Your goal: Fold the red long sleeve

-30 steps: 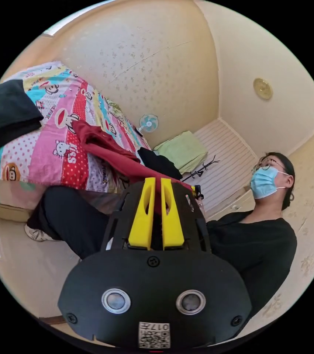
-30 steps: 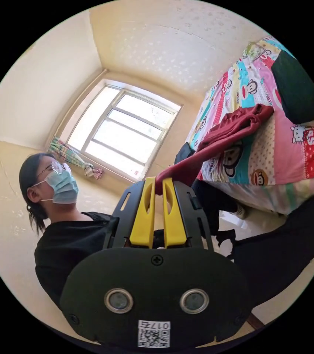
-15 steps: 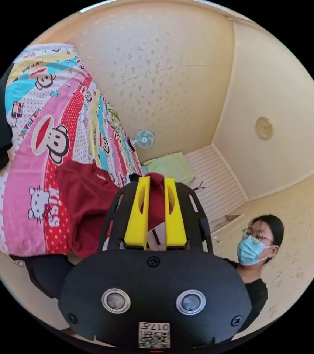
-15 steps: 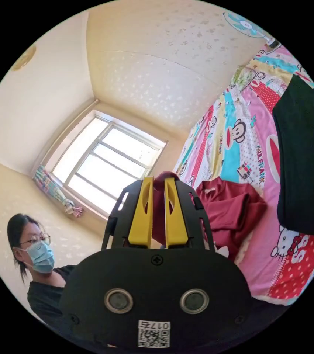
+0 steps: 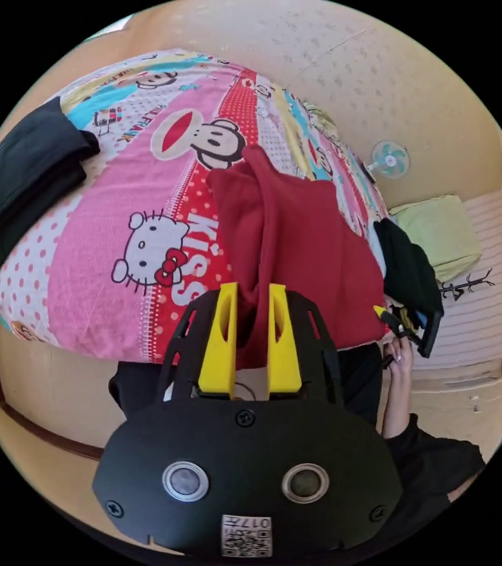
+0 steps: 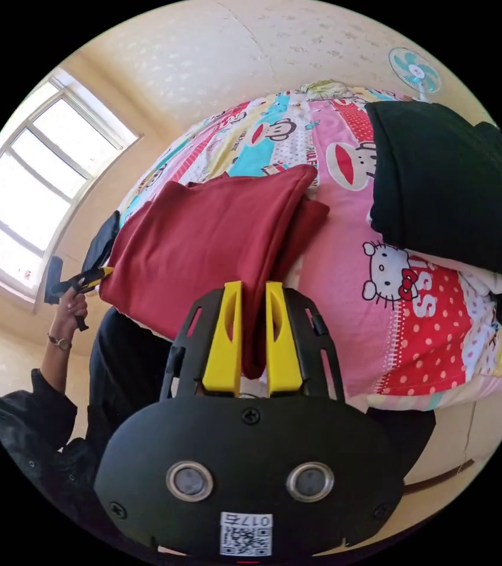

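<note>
We're in a bedroom of a home. Ahead of the jaws, a bed [image 5: 74,354] w/ a bright cartoon-print bedspread [image 5: 162,177] fills most of both views. Beyond it we see cream wallpapered walls [image 5: 416,100] w/ a faint floral pattern. A small teal fan [image 5: 390,159] sits past the bed's far end, in the right gripper view too [image 6: 414,66]. Off to one side of the right gripper's jaws there's a big multi-pane window [image 6: 38,183] letting in daylight. Folded dark clothes [image 6: 445,177] lie on the bedspread beside the jaws, and a pale green folded cloth [image 5: 439,236] lies near the fan.
</note>
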Motion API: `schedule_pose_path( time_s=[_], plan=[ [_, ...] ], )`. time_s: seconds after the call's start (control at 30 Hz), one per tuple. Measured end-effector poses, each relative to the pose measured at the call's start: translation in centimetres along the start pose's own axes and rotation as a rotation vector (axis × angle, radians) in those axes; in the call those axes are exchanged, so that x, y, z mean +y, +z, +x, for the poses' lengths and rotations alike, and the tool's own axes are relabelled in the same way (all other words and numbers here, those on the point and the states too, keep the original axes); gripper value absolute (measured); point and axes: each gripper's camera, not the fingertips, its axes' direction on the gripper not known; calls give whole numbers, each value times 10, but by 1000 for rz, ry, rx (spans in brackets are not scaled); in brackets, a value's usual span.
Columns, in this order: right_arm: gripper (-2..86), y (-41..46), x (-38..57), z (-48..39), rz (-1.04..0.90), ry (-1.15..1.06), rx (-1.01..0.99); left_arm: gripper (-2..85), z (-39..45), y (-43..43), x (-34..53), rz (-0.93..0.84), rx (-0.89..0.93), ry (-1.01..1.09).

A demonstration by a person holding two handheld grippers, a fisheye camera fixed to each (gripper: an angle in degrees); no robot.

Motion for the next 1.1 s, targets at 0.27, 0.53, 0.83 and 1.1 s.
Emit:
schedule_pose_path(
  time_s=[0.27, 0.53, 0.83, 1.1],
  plan=[
    [45, -9, 18, -39, 61, 93, 63, 68, -131, -30, 55, 287, 308, -388],
    [11, 22, 66, -108, 381, -165, 94, 123, -111, 12, 98, 201, 207, -372],
    [3, 50, 98, -103, 395, -254, 128, 52, 25, 3, 92, 302, 261, 78],
    [9, 10, 131, -71, 658, -41, 176, 98, 151, 163, 146, -116, 227, 477]
  ],
)
